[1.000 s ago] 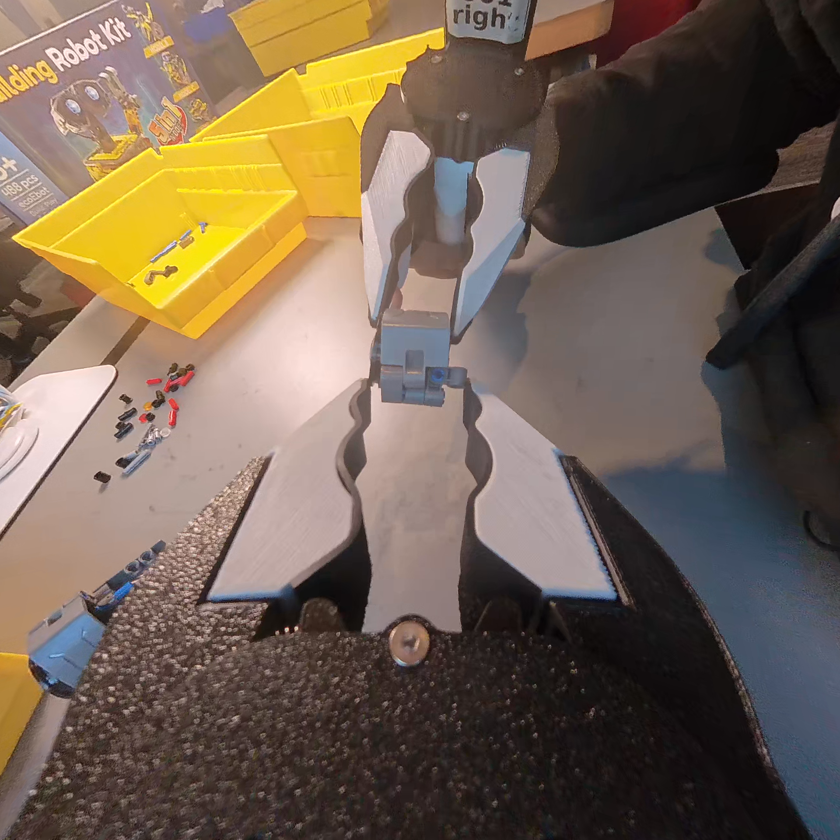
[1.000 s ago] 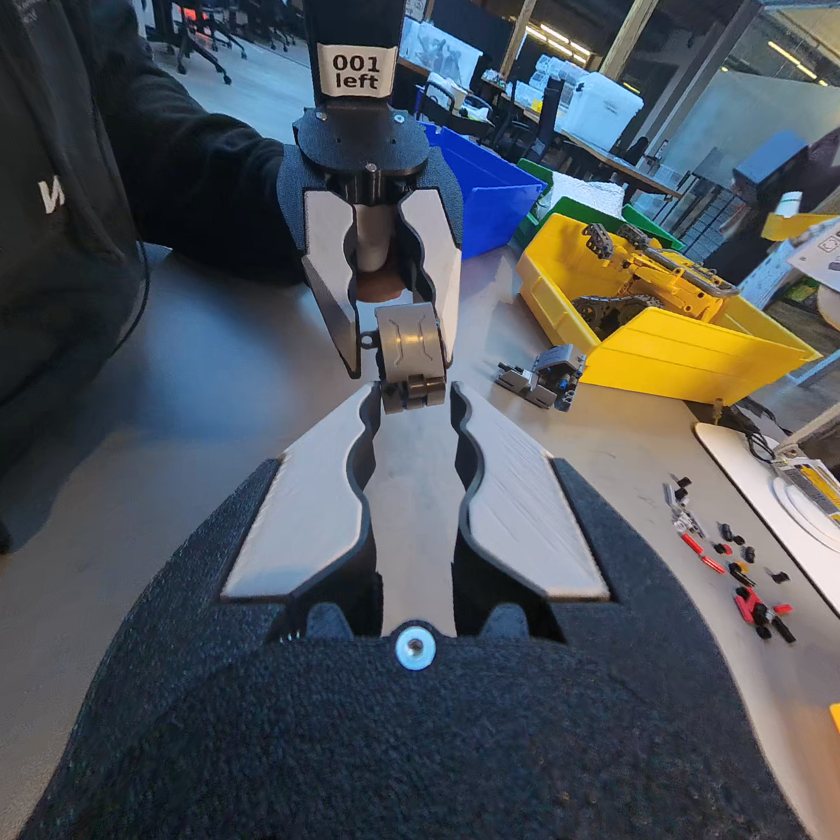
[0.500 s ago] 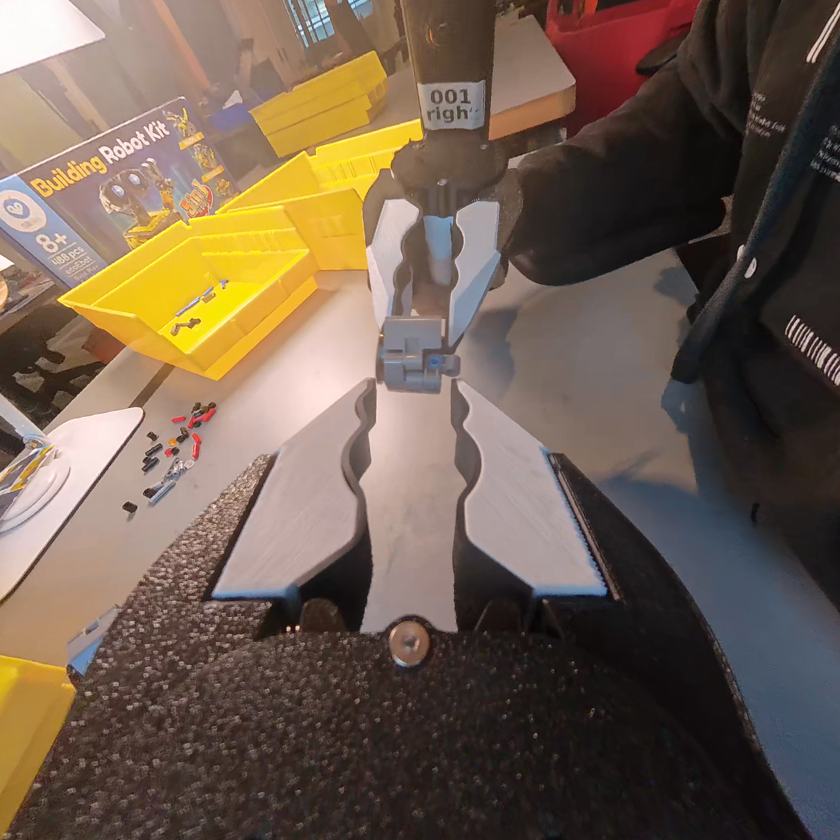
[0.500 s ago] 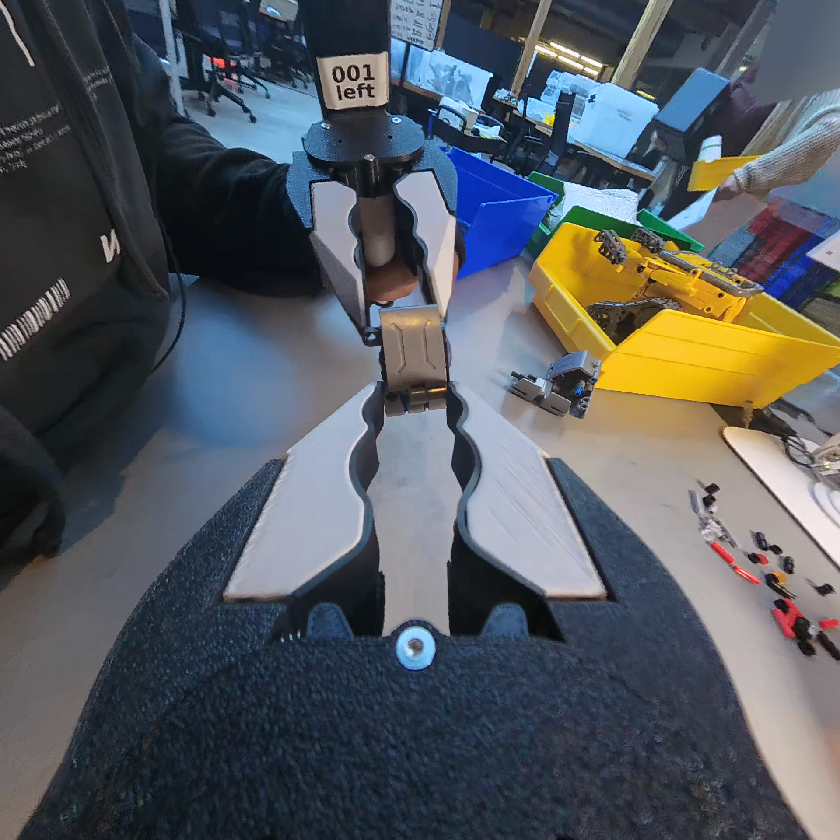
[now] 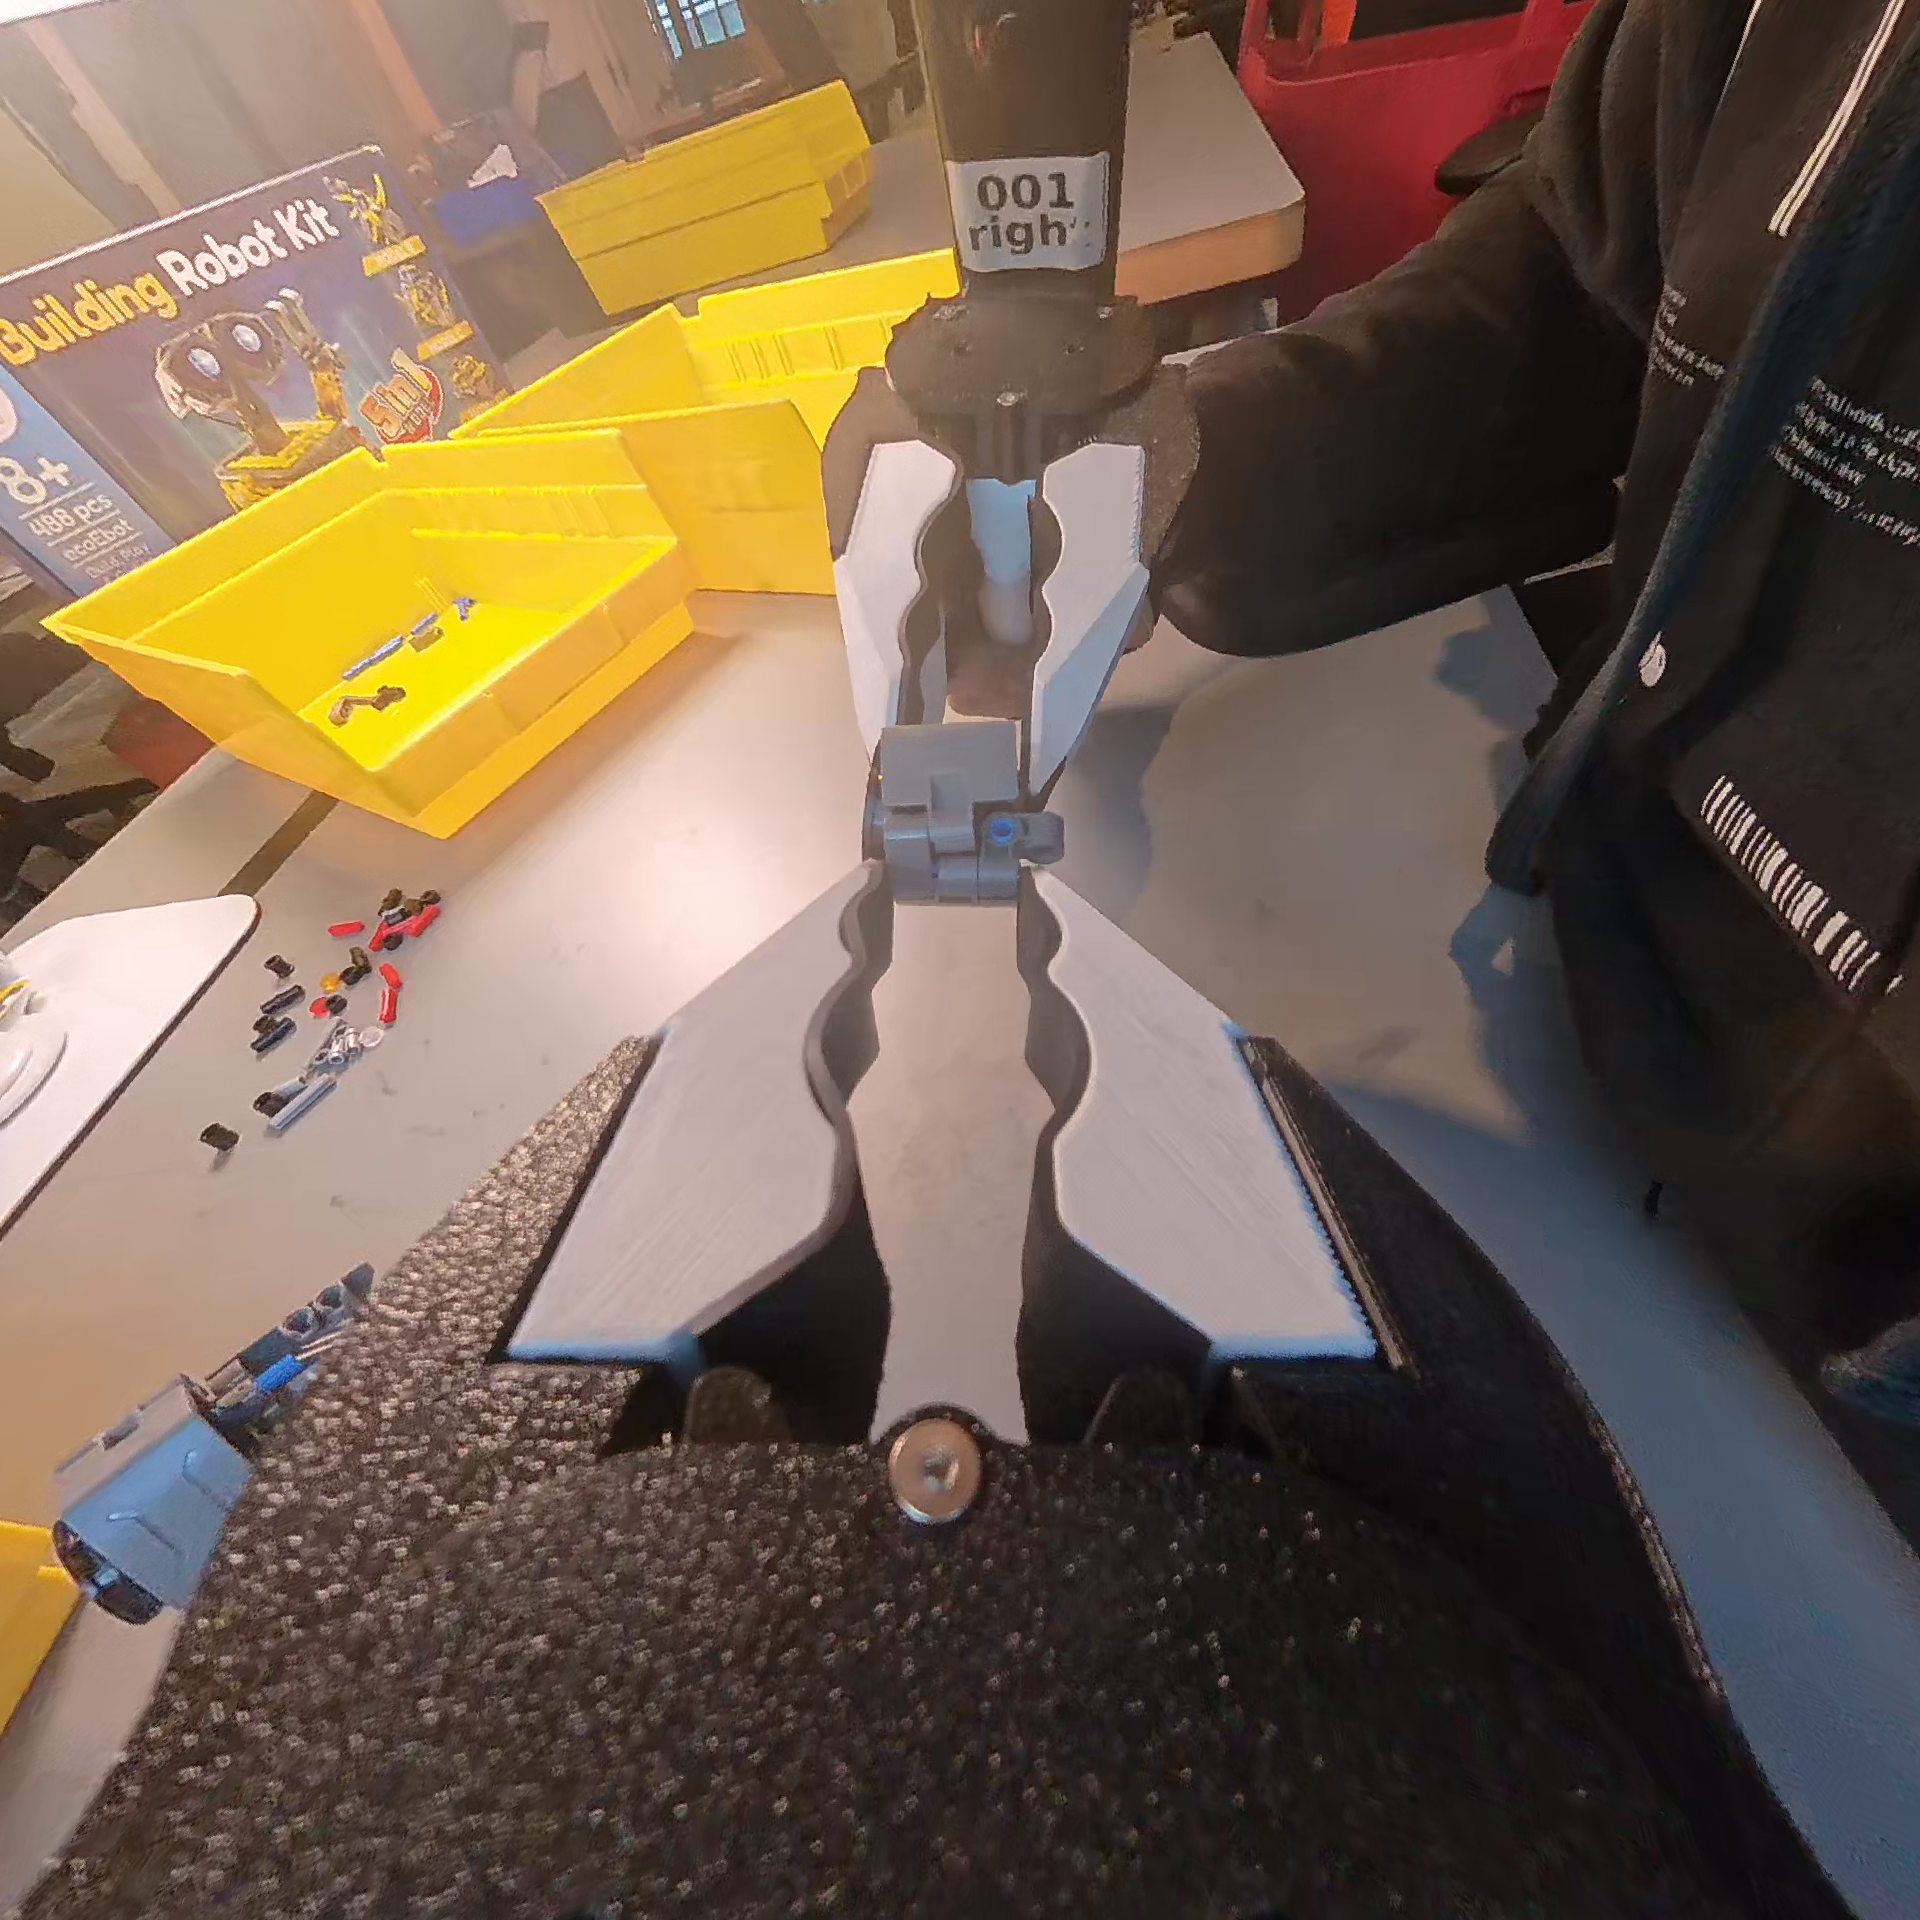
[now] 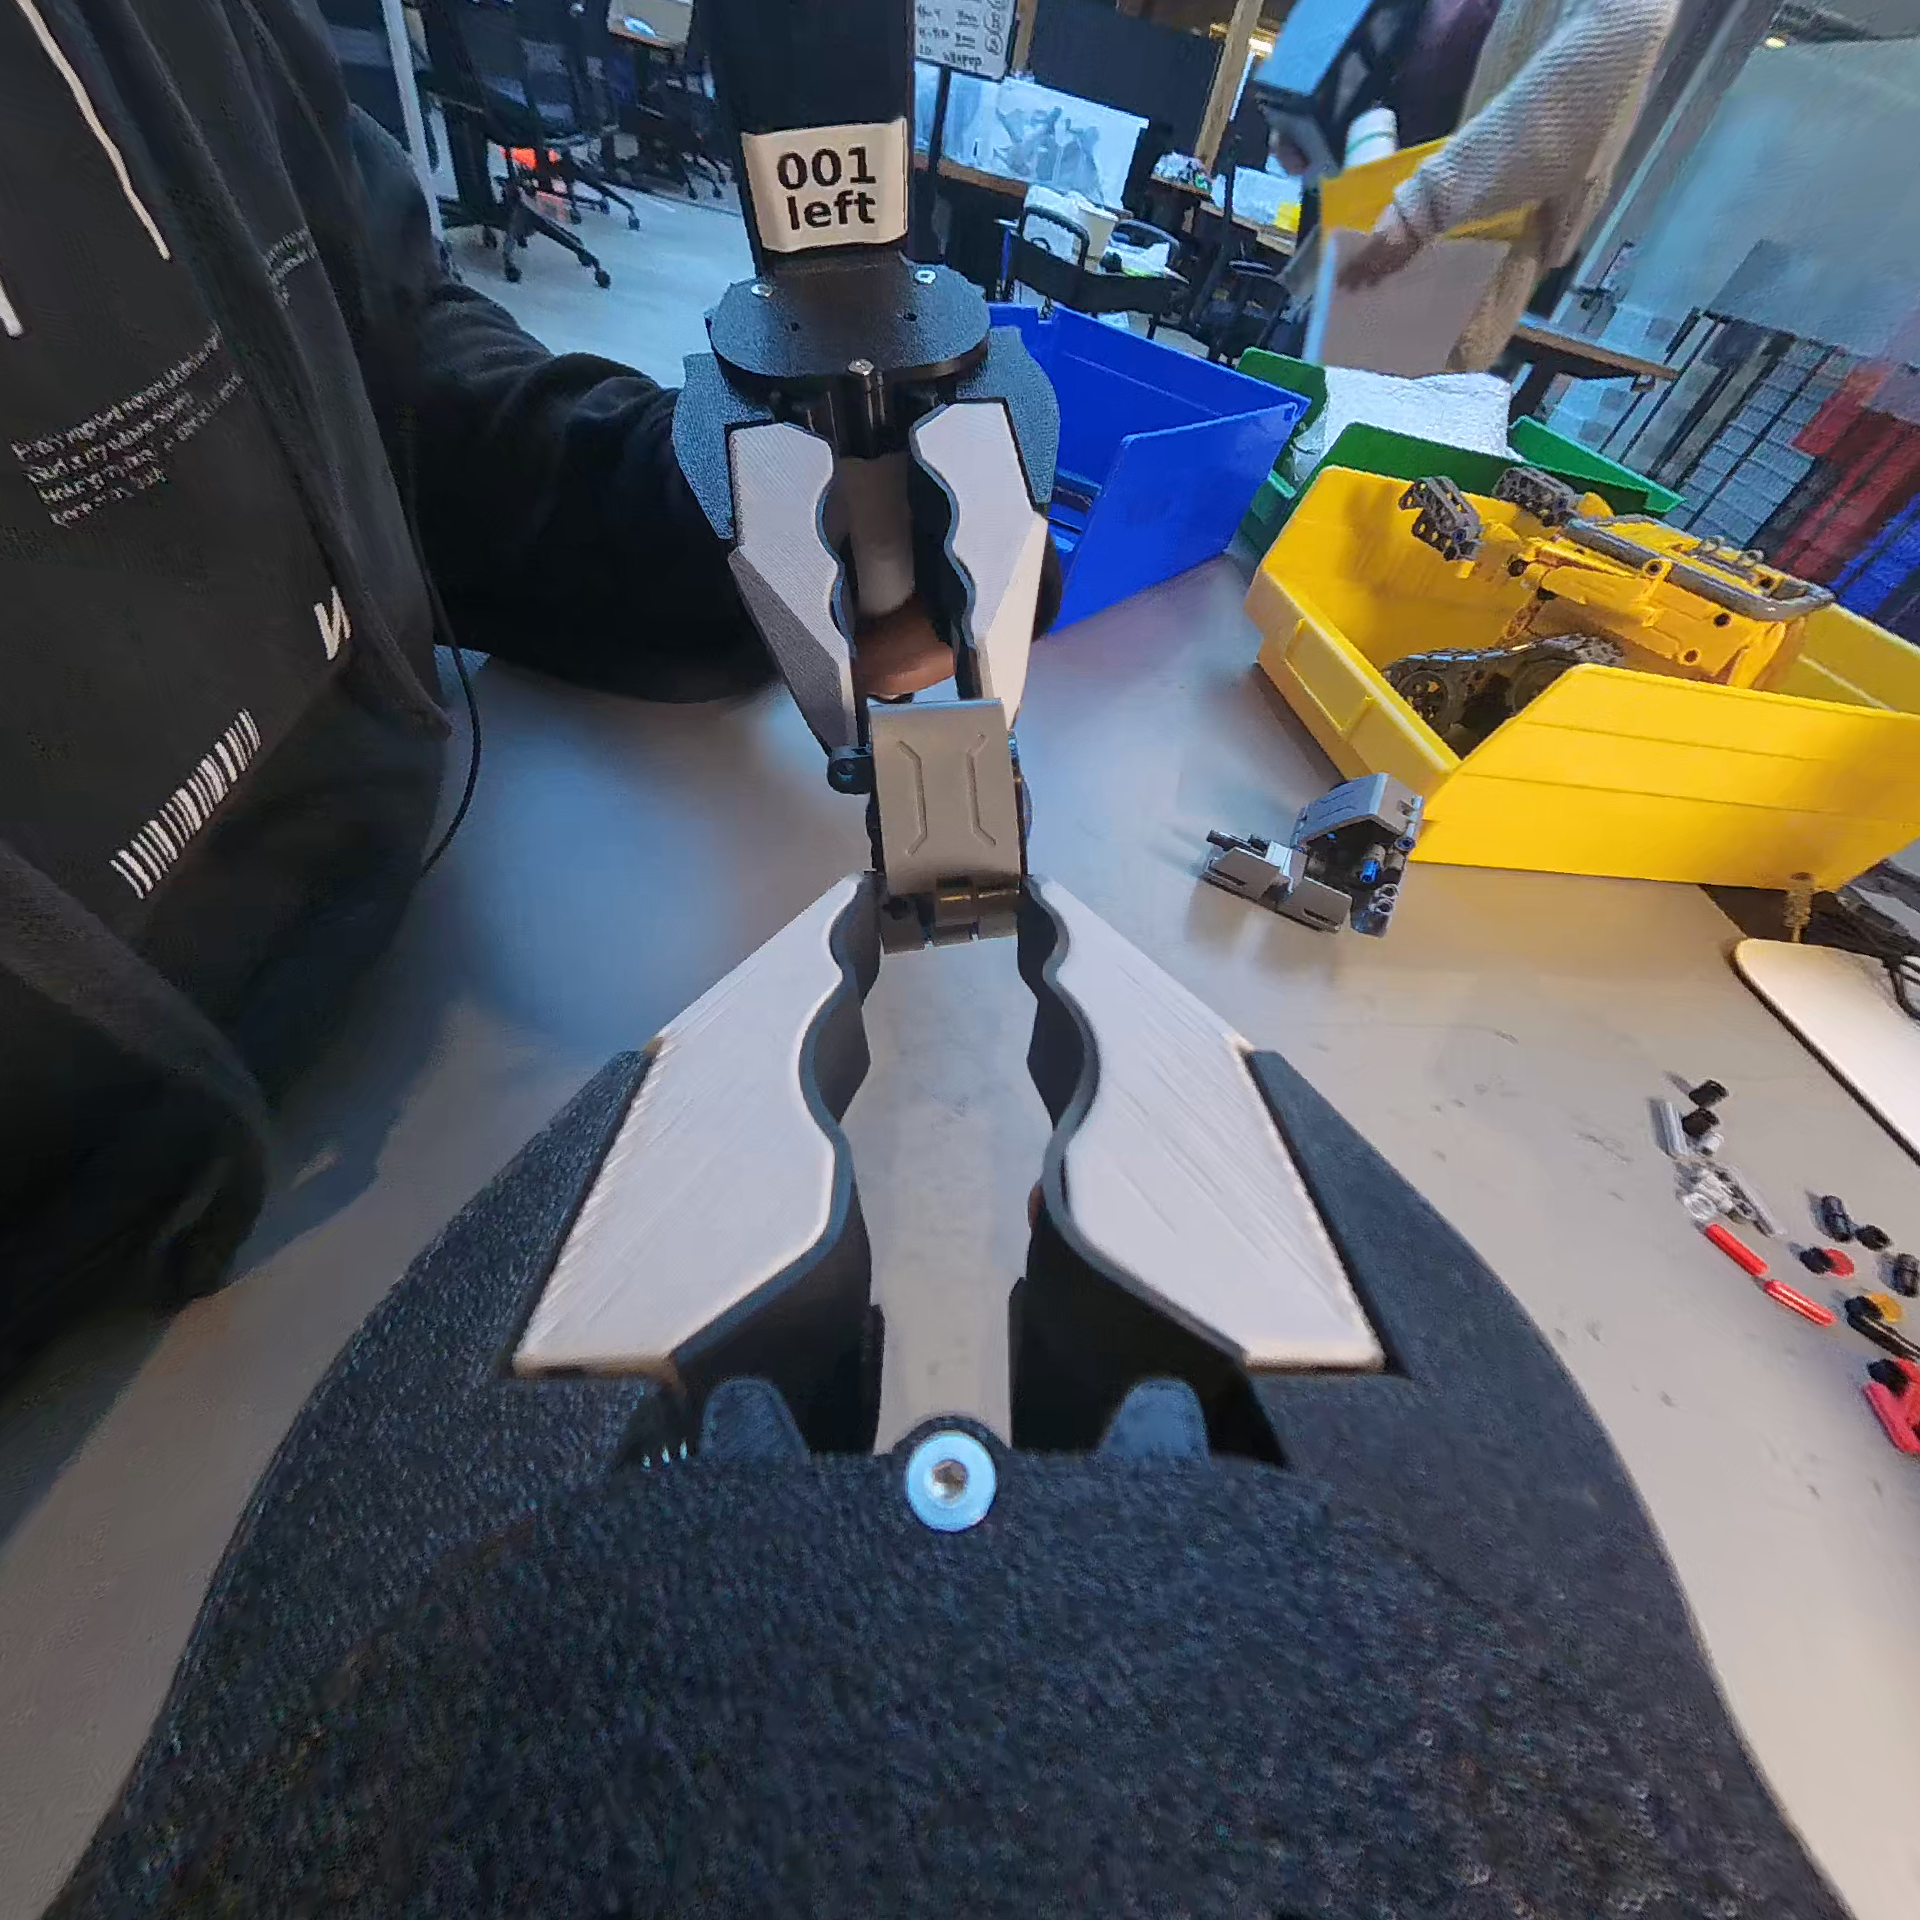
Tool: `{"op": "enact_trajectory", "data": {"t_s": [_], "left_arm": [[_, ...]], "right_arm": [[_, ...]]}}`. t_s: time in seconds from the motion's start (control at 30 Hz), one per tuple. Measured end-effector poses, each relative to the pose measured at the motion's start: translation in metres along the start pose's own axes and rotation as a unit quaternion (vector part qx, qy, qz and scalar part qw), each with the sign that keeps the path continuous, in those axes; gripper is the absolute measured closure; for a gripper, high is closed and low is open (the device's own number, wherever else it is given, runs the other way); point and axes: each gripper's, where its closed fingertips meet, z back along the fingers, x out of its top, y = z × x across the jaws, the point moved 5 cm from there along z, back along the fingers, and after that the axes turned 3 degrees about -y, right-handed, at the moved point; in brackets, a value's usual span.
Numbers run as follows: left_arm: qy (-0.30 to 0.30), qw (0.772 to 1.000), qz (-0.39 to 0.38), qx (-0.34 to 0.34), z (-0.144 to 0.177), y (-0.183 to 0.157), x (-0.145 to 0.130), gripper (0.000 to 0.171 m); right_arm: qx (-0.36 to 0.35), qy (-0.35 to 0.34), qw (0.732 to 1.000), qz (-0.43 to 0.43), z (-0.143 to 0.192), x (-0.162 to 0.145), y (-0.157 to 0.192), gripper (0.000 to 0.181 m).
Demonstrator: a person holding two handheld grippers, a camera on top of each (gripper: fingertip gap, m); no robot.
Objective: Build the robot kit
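A grey brick assembly with a blue pin and a flat grey panel hangs above the grey table between my two grippers, which face each other. My left gripper is shut on one end of it. My right gripper is shut on the other end. In the left wrist view the right gripper comes in from the top. In the right wrist view the left gripper comes in from the top. A person's dark sleeves hold both.
Yellow bins and a kit box stand at the back left; small loose red and black parts lie by a white board. A yellow bin holds a tracked model, with a blue bin and a grey sub-assembly nearby. Less than 4 cm separates the two grippers' tips.
Both grippers have tilted up and drawn back slightly with the grey assembly between them. Its panel has swung from angled to straight in line. Both stay shut on it.
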Motion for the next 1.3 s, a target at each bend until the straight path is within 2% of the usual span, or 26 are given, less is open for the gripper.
{"op": "enact_trajectory", "data": {"t_s": [0.23,0.4,0.5,0.53,0.6,0.67,0.93,1.07,1.13,1.2,1.3], "left_arm": [[0.006,1.0,-0.005,-0.005,-0.003,0.0,-0.002,0.149],[-0.036,0.999,-0.01,0.01,0.001,0.004,0.005,0.147],[-0.056,0.998,-0.015,0.008,0.003,0.003,0.011,0.121],[-0.058,0.998,-0.014,-0.001,0.002,0.001,0.012,0.117],[-0.057,0.998,-0.028,-0.016,-0.001,-0.003,0.016,0.121],[-0.053,0.997,-0.043,-0.028,-0.003,-0.008,0.019,0.138],[0.005,0.998,-0.054,-0.011,-0.001,-0.006,0.012,0.141],[0.02,0.998,-0.061,-0.008,-0.001,-0.007,0.007,0.141],[0.025,0.998,-0.063,-0.009,-0.002,-0.007,0.007,0.141],[0.029,0.998,-0.061,-0.009,-0.004,-0.007,0.006,0.141],[0.026,0.999,-0.044,-0.006,-0.005,-0.005,0.005,0.141]], "right_arm": [[0.008,-0.002,1.0,-0.012,0.001,-0.005,-0.001,0.159],[0.002,-0.045,0.999,0.0,0.002,0.002,-0.006,0.157],[0.018,-0.081,0.997,0.002,0.003,0.006,0.0,0.157],[0.021,-0.094,0.995,0.002,0.003,0.008,0.001,0.157],[0.035,-0.109,0.993,-0.007,0.001,0.012,0.004,0.157],[0.045,-0.116,0.992,-0.015,-0.001,0.013,0.006,0.156],[0.032,-0.066,0.997,-0.01,-0.007,0.006,0.006,0.155],[0.02,-0.074,0.997,0.006,-0.001,0.018,0.004,0.148],[0.016,-0.054,0.998,0.029,-0.003,0.019,0.007,0.147],[0.002,-0.043,0.998,0.051,-0.007,0.019,0.008,0.157],[-0.01,-0.031,0.998,0.055,-0.007,0.019,0.008,0.158]]}}
